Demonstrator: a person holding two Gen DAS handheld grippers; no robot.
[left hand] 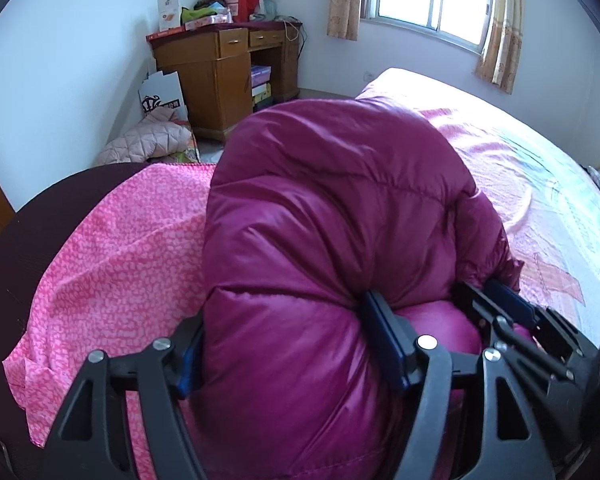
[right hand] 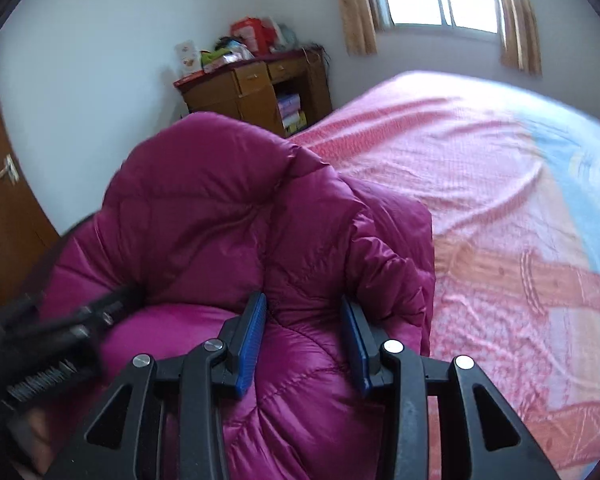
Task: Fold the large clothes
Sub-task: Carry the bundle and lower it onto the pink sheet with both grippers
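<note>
A bulky magenta down jacket [left hand: 332, 200] lies bunched on the bed, puffed up in a tall mound. My left gripper [left hand: 286, 316] straddles a thick roll of its near end, and both blue pads dent the padding. My right gripper [right hand: 303, 302] is shut on a narrower fold of the jacket [right hand: 220, 200] at its right side. In the left wrist view the right gripper [left hand: 500, 304] shows at the jacket's right edge. The left gripper [right hand: 100, 312] appears blurred in the right wrist view, at the jacket's left. The jacket's sleeves and front are hidden.
A pink patterned sheet [left hand: 112, 248] covers the bed, with a dark footboard [left hand: 20, 240] at its left end. A wooden desk [left hand: 220, 76] piled with boxes stands in the far corner. A pale quilted garment [left hand: 148, 140] lies on the floor. A wooden door [right hand: 4, 200] is at left.
</note>
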